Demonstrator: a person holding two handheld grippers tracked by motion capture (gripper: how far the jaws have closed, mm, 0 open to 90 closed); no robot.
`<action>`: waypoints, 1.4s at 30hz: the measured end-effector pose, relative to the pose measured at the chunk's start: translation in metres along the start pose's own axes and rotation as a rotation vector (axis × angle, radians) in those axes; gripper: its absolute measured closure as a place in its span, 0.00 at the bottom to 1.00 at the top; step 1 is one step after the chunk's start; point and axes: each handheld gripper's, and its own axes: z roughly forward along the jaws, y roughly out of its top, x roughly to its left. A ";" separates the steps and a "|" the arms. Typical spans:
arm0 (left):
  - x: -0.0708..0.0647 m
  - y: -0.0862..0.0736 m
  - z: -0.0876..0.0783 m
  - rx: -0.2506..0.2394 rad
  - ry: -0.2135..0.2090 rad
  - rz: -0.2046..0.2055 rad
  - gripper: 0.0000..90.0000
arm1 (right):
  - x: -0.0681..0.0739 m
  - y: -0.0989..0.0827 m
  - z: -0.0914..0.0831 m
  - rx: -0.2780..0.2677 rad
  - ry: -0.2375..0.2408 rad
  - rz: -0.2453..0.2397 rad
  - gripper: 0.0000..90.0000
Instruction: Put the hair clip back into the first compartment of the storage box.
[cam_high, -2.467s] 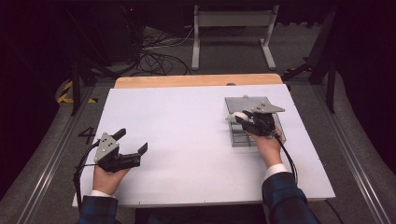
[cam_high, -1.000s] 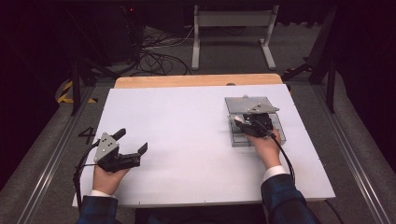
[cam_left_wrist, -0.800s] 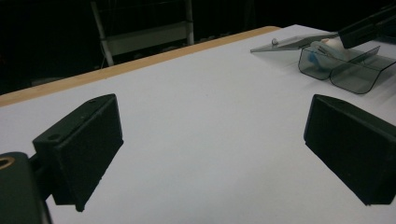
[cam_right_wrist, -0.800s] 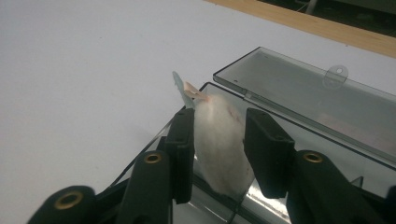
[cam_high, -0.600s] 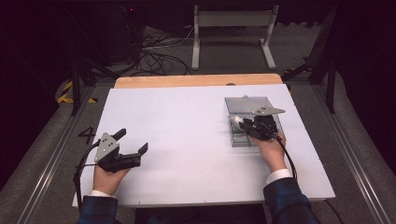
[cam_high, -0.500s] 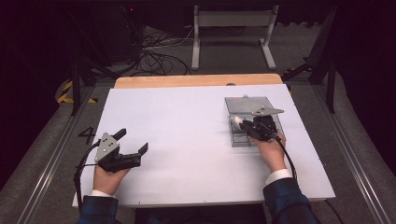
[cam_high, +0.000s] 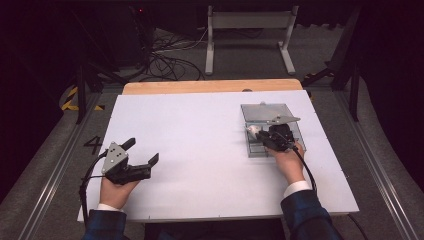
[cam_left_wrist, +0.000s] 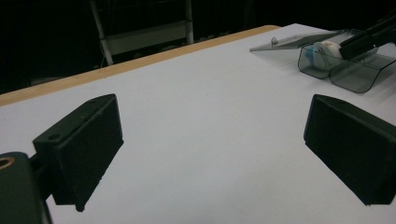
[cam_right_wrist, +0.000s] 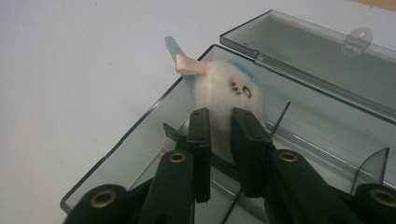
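A small white fluffy toy (cam_right_wrist: 229, 95), blue on top with a peach tab and tiny dark face marks, sits pinched upright over the near-left compartment of a smoky clear plastic box (cam_right_wrist: 322, 126). The box lies open on the table's right side, lid (cam_right_wrist: 308, 51) flat behind it.

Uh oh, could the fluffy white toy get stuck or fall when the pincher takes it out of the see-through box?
Maybe. The right gripper pinches the fluffy white toy only at its near end, so it might slip out. The toy sits among thin dividers in the clear box and could snag on one. The box also looks light, and the left gripper rests open, far away, so nothing steadies it if it lifts too.
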 end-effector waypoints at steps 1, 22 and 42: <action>0.000 0.000 0.000 -0.001 0.000 -0.001 0.06 | 0.000 0.000 -0.001 -0.007 -0.002 0.003 0.84; 0.000 0.000 0.000 0.000 0.004 0.000 0.06 | -0.003 0.001 -0.010 -0.145 0.006 0.016 0.51; 0.000 0.000 0.000 0.000 0.004 0.000 0.06 | -0.002 0.002 -0.017 -0.233 0.023 0.014 0.22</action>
